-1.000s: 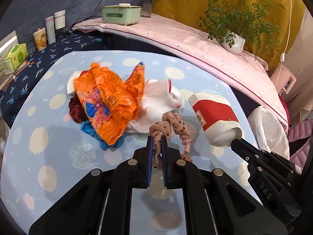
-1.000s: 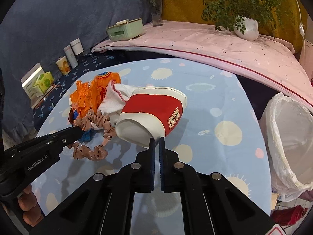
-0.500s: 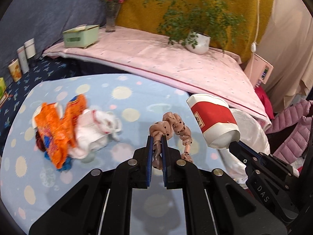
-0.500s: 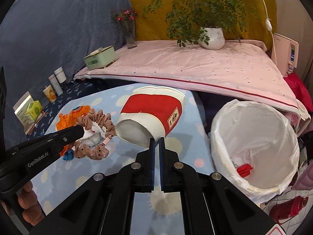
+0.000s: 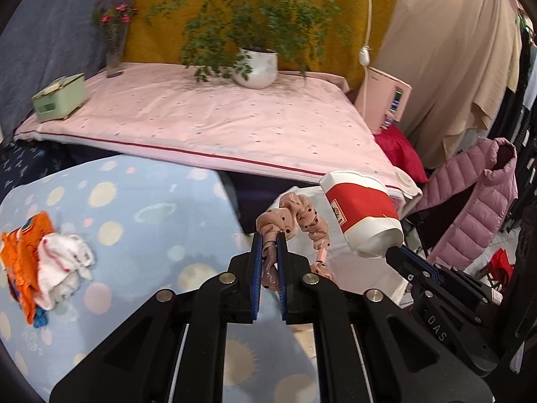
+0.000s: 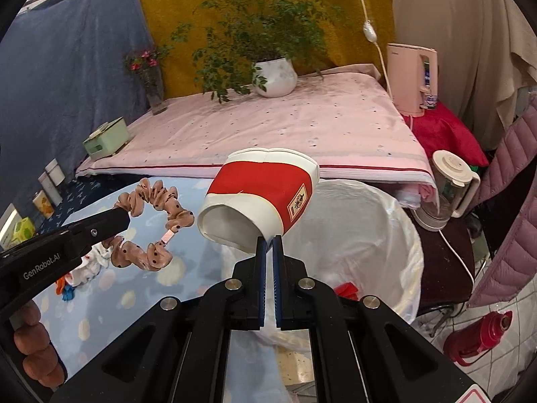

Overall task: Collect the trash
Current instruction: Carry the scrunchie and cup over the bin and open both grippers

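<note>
The left wrist camera is sitting just behind the left gripper (image 5: 268, 245), looking forward and downward along its jaws, which are filling the lower middle of the frame. It is facing the bench (image 5: 141, 221) at lower left and the pink bed (image 5: 208, 124) across the middle. The right wrist camera is riding the right gripper (image 6: 269, 245) the same way, facing the white bin bag (image 6: 379, 228) at centre right, very near. Both views are sharing the bed, the potted plant (image 5: 256, 67) at upper centre, the green box (image 5: 58, 97), the scrunchie (image 6: 157, 225) and the red-and-white cup (image 6: 265, 198). Each is also catching the other gripper at its frame edge.
</note>
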Tool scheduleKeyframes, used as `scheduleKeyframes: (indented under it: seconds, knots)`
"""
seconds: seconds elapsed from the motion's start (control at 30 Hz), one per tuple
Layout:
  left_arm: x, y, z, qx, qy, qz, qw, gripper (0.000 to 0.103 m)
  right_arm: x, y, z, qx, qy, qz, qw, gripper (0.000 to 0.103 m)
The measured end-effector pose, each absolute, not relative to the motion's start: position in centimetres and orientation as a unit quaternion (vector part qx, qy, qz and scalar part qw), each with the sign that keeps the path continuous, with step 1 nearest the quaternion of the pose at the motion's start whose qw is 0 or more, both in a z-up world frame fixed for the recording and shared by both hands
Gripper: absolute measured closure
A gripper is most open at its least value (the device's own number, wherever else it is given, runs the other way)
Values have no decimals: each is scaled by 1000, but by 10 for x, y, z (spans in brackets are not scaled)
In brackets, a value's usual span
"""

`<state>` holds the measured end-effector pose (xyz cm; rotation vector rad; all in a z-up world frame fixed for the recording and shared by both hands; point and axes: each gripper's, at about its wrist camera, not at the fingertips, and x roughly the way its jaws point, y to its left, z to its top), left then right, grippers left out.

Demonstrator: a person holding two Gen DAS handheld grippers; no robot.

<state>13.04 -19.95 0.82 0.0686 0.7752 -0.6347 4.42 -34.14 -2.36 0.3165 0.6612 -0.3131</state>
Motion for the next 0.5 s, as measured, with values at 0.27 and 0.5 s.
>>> scheduleKeyframes:
  seconds: [0.27, 0.5]
  knots:
    - [128, -251, -3, 48, 383, -340, 858, 95, 30, -383, -41, 177, 329, -185, 909, 99]
    - [135, -266, -14, 44, 395, -341, 852, 73, 29, -391, -52, 184, 330, -203, 903, 93]
